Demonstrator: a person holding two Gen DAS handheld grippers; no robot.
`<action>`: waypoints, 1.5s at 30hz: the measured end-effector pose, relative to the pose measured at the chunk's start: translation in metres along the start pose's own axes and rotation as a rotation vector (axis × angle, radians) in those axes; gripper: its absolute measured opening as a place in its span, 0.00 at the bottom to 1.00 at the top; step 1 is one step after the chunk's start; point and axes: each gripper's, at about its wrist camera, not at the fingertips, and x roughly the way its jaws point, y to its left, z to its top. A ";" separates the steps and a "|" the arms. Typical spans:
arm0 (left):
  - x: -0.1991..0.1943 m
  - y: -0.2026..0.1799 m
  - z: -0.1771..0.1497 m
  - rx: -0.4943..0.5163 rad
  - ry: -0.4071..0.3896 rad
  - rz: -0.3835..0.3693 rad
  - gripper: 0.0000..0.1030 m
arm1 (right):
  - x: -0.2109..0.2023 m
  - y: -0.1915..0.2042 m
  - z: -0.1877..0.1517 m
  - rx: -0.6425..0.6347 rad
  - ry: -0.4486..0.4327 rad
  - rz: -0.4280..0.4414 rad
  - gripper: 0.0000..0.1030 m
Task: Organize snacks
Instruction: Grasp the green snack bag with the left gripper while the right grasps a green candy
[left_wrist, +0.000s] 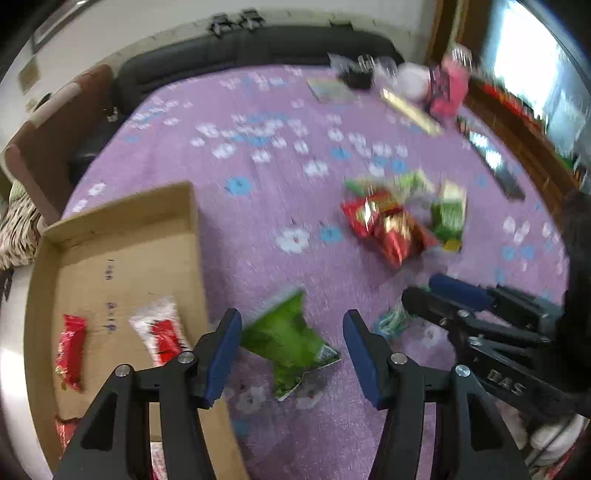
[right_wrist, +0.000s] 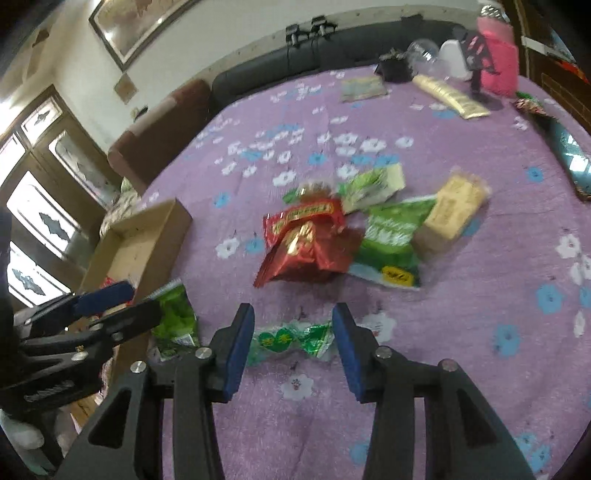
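Note:
My left gripper is open above a green snack bag lying on the purple flowered cloth beside a cardboard box. The box holds red snack packets and a red-and-white one. My right gripper is open above a small green-and-white packet. A pile of red bags, green bags and a tan packet lies further out; the pile also shows in the left wrist view. The left gripper appears in the right wrist view, the right gripper in the left wrist view.
A dark sofa runs along the far edge. A pink container, a clear bowl, a yellow flat pack and a booklet sit at the far right. A dark long packet lies at the right edge.

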 end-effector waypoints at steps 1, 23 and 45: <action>0.004 -0.003 -0.001 0.007 0.018 -0.003 0.52 | -0.001 0.000 -0.002 -0.004 -0.002 0.019 0.31; -0.048 -0.039 -0.041 0.073 -0.095 -0.198 0.46 | -0.050 -0.007 -0.008 -0.214 -0.036 0.011 0.34; -0.012 -0.084 -0.035 0.232 -0.096 -0.138 0.63 | -0.042 -0.053 -0.021 -0.068 0.077 -0.020 0.18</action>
